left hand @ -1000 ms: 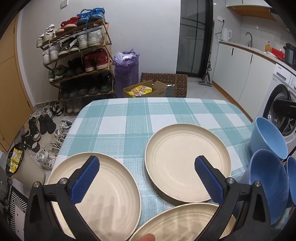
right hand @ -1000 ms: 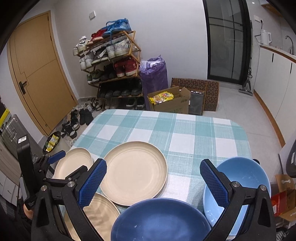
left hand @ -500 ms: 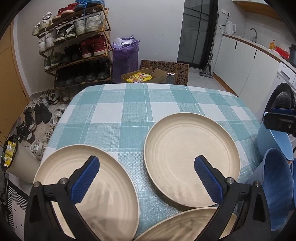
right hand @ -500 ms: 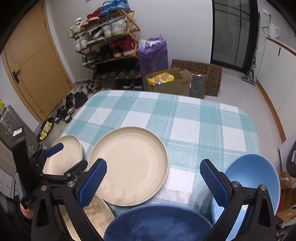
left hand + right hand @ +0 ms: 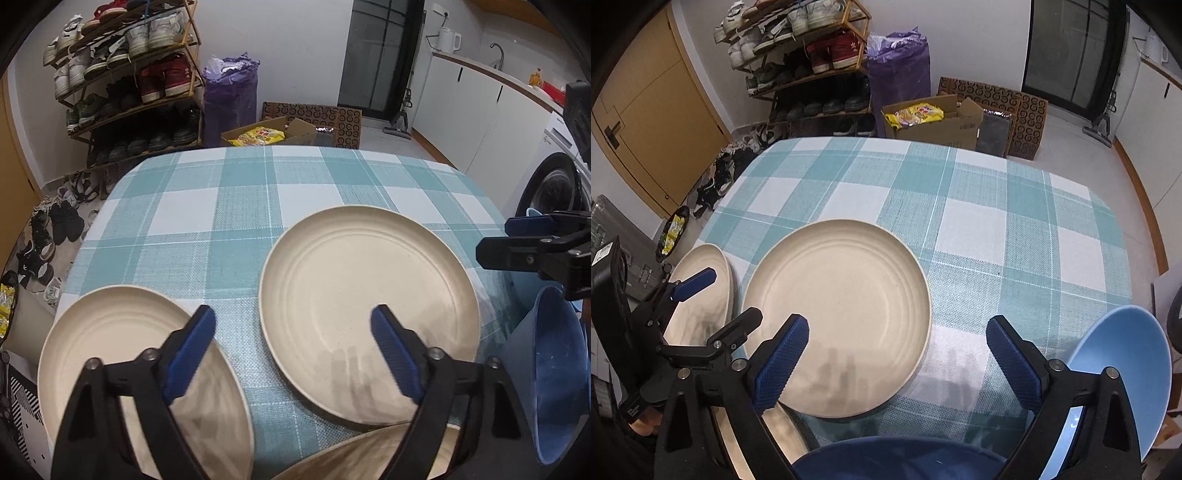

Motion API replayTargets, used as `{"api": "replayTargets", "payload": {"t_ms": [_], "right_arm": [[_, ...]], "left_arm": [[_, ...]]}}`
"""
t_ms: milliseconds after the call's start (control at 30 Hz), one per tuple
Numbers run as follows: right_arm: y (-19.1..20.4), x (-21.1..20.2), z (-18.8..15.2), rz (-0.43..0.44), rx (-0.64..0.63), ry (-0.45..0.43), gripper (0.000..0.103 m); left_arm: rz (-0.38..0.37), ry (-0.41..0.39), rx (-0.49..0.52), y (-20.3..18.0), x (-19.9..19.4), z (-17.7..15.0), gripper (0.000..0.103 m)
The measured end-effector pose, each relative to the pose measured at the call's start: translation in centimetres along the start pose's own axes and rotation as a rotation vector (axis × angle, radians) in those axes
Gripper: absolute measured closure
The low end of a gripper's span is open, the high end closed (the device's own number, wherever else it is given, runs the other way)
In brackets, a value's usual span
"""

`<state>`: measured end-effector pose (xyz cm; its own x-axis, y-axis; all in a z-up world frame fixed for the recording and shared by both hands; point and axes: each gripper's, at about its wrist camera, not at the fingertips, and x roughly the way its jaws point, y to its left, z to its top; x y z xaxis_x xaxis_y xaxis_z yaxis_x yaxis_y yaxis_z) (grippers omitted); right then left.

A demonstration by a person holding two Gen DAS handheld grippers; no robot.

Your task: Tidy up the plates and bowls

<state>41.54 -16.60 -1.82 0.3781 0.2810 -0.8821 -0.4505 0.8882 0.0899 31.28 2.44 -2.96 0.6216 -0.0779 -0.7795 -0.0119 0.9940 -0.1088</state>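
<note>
Two wrist cams, close above table [image 5: 240, 206], angled down toward shoe rack [image 5: 125, 85], both sharing centre plate [image 5: 842, 314]

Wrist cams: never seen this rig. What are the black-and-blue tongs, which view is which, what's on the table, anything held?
There is no robot here. A person holds a two-finger gripper in each hand, and each gripper carries a fisheye camera looking along its fingers. In the left wrist view the left gripper hovers over the cream plates; the right wrist view shows the right gripper.

On the checked tablecloth lie a large cream plate, a cream plate at the left edge and a third cream plate nearest the cameras. On the right sit a light blue bowl and a dark blue bowl.

Nothing is held. Both jaws stand open and have just been closing, with nothing gripped.
</note>
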Motion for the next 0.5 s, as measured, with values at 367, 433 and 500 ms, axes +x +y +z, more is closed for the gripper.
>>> {"api": "replayTargets", "payload": {"t_ms": [367,433,500], "right_arm": [[-0.7,2.9,0.4,0.003,0.010,0.082,0.020],[-0.8,3.3,0.5,0.004,0.009,0.093,0.020],[-0.8,3.8,0.5,0.012,0.005,0.109,0.020]], "left_arm": [[-0.022,0.071,-0.010,0.2,1.8,-0.3,0.041],[-0.020,0.078,-0.006,0.1,2.1,-0.4,0.041],[-0.028,0.085,-0.005,0.1,2.2,-0.6,0.041]]}}
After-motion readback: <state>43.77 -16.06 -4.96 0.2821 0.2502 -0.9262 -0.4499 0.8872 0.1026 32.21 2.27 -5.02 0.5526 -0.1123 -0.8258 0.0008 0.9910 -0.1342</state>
